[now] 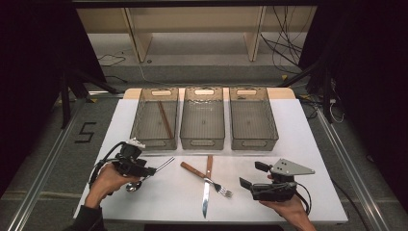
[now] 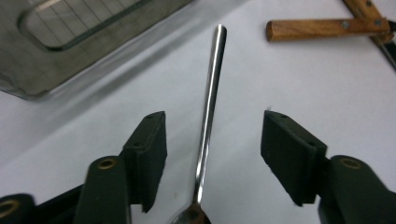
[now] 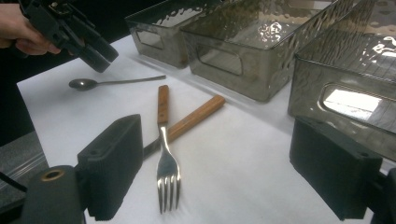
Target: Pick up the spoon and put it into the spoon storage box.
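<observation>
My left gripper (image 2: pixel 212 140) hovered over the spoon (image 2: pixel 208 121), its jaws apart on both sides of the thin handle and not touching it. The spoon lay on the white table (image 1: pixel 159 192), near the left bin (image 1: pixel 154 120). My right gripper (image 3: pixel 236 172) was open, holding nothing.

A white table top (image 1: pixel 298 144) is seen bearing three clear bins side by side along its far part, while a spoon (image 2: pixel 208 116), a wooden-handled fork (image 3: pixel 164 140) and a wooden-handled knife (image 1: pixel 199 179), the latter two crossed, are laid nearer.
</observation>
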`<state>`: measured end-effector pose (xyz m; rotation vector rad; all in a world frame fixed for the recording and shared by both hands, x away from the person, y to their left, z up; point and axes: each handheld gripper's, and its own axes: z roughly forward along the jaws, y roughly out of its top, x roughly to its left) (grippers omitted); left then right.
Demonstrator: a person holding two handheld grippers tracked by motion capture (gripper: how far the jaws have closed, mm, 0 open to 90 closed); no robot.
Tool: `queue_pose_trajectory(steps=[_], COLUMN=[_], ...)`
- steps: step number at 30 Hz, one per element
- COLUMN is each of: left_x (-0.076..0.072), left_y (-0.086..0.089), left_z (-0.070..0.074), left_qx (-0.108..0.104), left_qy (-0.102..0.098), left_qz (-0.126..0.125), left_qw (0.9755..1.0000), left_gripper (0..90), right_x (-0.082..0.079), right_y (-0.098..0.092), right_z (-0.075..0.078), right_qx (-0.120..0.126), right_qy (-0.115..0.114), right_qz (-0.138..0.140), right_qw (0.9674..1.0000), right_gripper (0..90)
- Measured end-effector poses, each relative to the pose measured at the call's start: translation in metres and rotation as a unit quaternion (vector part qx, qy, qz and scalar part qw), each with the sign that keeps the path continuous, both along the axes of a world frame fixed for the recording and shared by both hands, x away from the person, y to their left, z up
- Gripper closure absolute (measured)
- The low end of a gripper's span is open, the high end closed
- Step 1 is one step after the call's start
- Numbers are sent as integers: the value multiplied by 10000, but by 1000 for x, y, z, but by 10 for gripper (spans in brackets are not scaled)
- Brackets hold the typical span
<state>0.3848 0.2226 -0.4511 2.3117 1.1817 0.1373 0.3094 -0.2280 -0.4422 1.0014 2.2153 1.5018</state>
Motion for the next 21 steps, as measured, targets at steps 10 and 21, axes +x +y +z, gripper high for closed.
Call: queue_pose_trajectory(steps=[10,21], left_x=[1,2], left_y=[-2,-3], left_z=[-12,-19], left_qx=[349,573], left_qy=[330,418], left_qz=[-134,-145], left_qw=[9988,9974], left_gripper=[600,691], right_x=[0,-1], right_y=[3,3], right_z=[0,0], right_qx=[-38,-53], right_qy=[-12,-16], right_qz=[25,52], right_qw=[10000,10000], right_gripper=[186,188])
